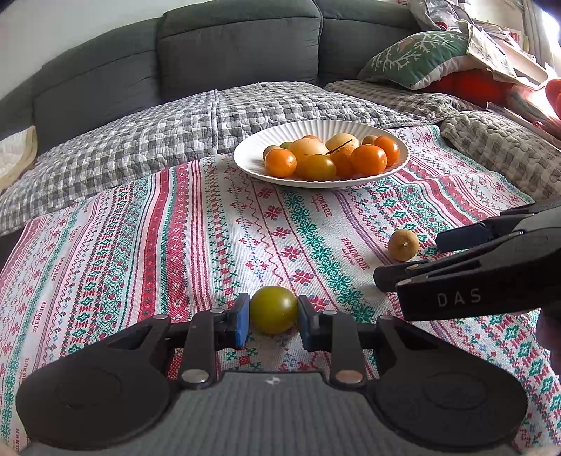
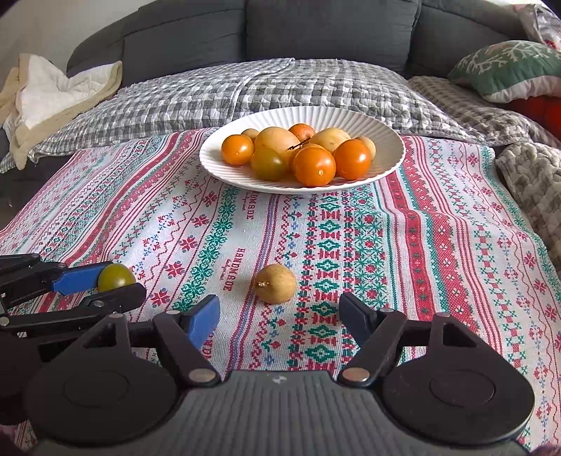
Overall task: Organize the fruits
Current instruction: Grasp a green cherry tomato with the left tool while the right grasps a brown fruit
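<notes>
Blue rubbery pads (image 1: 241, 324) of the left gripper (image 1: 273, 321) pinch a smooth, round green tomato (image 1: 273, 309) on the woven patterned cloth (image 1: 196, 245). Right gripper (image 2: 278, 321) fingers stand spread; a matte tan, roundish fruit (image 2: 275, 283) lies just ahead, untouched. Beyond sits a ribbed white plate (image 2: 382, 138) of glossy tomatoes.

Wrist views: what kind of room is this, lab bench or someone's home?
Most likely a home living room. A grey sofa with a checked quilt and a green snowflake cushion stands behind a table under a patterned tablecloth, with a white plate of fruit on it.
</notes>
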### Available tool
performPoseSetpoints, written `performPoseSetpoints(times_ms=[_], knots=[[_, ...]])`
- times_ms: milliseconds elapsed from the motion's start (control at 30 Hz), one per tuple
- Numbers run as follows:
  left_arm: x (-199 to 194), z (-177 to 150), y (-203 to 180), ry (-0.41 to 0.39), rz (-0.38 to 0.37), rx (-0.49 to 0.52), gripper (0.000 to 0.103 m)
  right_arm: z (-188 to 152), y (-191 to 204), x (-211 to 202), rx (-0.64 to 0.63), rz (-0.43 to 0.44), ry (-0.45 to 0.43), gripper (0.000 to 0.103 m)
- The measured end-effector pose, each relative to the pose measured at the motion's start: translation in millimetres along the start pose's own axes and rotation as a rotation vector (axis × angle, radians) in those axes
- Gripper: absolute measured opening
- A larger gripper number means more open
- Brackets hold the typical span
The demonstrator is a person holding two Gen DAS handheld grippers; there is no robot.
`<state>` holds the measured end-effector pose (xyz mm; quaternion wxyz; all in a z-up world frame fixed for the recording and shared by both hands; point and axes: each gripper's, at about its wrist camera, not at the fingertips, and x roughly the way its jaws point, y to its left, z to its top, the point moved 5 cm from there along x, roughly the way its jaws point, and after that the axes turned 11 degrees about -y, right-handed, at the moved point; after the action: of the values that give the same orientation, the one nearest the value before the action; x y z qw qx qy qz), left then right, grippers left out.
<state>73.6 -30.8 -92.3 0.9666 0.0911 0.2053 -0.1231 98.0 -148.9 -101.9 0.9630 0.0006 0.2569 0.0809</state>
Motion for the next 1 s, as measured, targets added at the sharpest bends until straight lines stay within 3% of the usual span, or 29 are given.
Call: performPoseSetpoints(times_ms=[467, 1000], knots=[[-1, 2, 1, 0.017, 0.002, -0.046, 0.018, 8, 5, 7, -0.009, 0.021, -0.015, 0.024], [9, 10, 7, 0.05, -0.023, -0.131, 0.018, 20, -4, -3, 0.048, 0.043, -0.036, 0.023]])
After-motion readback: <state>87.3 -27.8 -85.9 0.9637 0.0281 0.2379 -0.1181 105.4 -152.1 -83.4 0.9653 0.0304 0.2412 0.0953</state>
